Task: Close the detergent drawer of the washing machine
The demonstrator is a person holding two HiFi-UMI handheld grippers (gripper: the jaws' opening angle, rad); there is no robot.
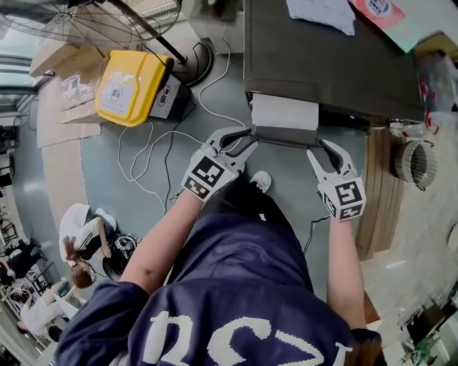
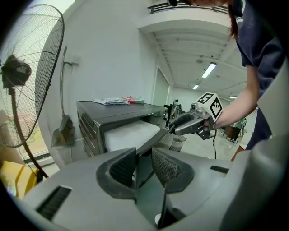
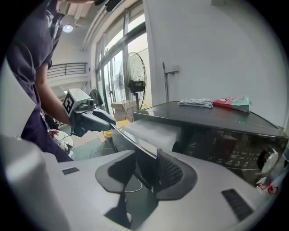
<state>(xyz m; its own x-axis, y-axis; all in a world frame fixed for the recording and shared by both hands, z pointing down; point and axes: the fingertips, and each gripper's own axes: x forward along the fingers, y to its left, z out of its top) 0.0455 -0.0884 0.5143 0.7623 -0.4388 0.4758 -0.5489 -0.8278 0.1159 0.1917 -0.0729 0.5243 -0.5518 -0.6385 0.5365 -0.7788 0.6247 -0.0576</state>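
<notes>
Head view looks down on a grey-green floor (image 1: 100, 171) strewn with white cables (image 1: 150, 154). A yellow plastic case (image 1: 132, 86) lies on it beside the wire guard of a pedestal fan (image 1: 93, 21), and pale wooden boards (image 1: 379, 193) run along the right. Ahead of me stands the dark grey washing machine (image 1: 322, 64), with a crumpled white cloth (image 1: 322, 14) lying on its flat top. Its white detergent drawer (image 1: 284, 112) is pulled out toward me, and the drawer's dark front panel (image 1: 286, 136) runs crosswise at its near end. My left gripper (image 1: 250, 138) sits at the left end of that panel and my right gripper (image 1: 318, 147) at the right end, both angled downward. In the left gripper view my jaws stand partly apart with the panel's edge running in between the ribbed pads (image 2: 165, 168), close to both, though I see no squeeze on it. In the right gripper view the jaws are likewise released. The panel lies against the right-hand pad (image 3: 170, 172), and a clear gap shows on the other side.
</notes>
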